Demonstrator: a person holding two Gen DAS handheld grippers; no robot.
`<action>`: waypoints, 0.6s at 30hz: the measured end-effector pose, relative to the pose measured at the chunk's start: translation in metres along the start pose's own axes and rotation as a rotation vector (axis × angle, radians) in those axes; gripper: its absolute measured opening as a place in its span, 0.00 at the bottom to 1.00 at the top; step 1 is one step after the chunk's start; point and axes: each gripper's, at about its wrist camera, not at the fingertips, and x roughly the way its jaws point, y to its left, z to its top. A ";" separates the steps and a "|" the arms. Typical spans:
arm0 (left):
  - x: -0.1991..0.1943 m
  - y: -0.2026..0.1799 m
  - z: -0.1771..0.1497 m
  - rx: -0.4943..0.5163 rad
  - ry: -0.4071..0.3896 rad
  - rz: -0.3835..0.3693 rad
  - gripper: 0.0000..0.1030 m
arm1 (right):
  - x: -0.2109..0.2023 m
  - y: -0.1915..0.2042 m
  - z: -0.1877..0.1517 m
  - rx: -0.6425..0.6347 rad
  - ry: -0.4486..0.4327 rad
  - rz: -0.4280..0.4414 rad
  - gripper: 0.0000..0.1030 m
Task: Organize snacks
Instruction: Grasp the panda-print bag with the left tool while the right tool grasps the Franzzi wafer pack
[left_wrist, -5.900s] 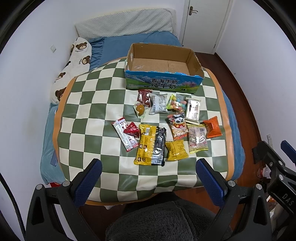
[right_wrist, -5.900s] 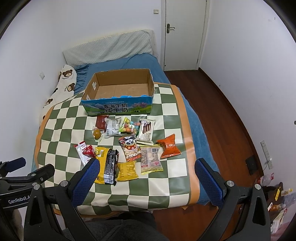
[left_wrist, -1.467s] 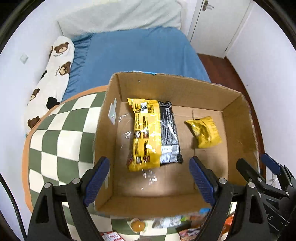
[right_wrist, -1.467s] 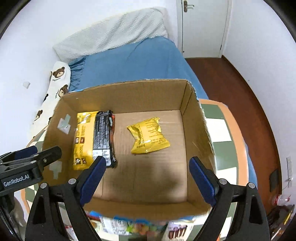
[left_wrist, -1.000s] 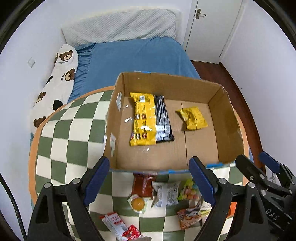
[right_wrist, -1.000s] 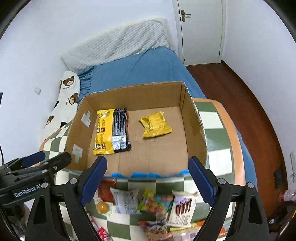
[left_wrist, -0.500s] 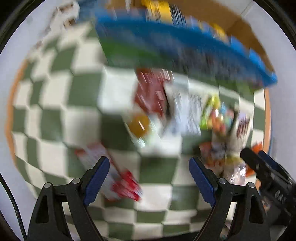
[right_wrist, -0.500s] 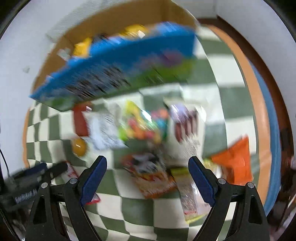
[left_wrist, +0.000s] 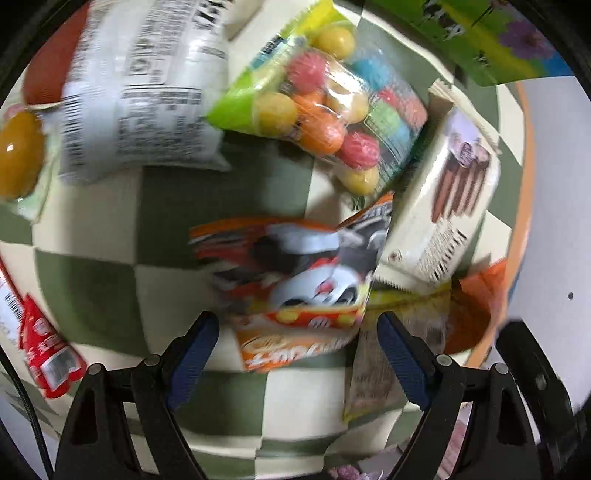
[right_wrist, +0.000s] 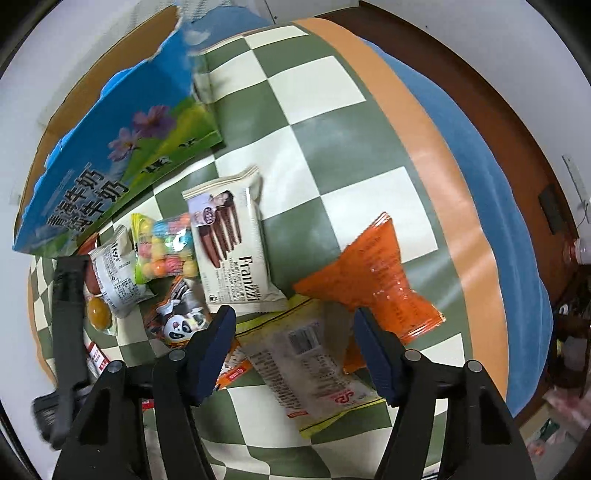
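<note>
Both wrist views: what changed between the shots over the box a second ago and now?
Both claws dropped from the box to the snacks: left claw open over the panda pack, right claw open over the clear pack. Neither grips anything. Table snacks unmoved.

In the right wrist view the milk carton box (right_wrist: 110, 147) stands at the upper left of the frame on the tabletop (right_wrist: 332, 122), with the snacks spread below it. The Franzzi wafer pack (right_wrist: 232, 243) lies at centre, the candy ball bag (right_wrist: 166, 247) just left of it and the crimped packet (right_wrist: 373, 280) to its right. The panda snack pack (right_wrist: 177, 321) lies below the candy ball bag, and the flat printed packet (right_wrist: 310, 365) sits at lower centre, between the right gripper (right_wrist: 291, 347) fingers.
</note>
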 end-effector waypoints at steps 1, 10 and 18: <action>0.001 -0.002 0.000 0.004 -0.024 0.024 0.72 | 0.000 -0.002 0.001 0.007 0.000 0.005 0.67; -0.037 0.027 -0.004 0.139 -0.116 0.241 0.54 | 0.031 0.046 0.027 -0.075 0.027 0.030 0.67; -0.051 0.062 0.006 0.081 -0.112 0.229 0.56 | 0.074 0.077 0.037 -0.125 0.082 -0.039 0.58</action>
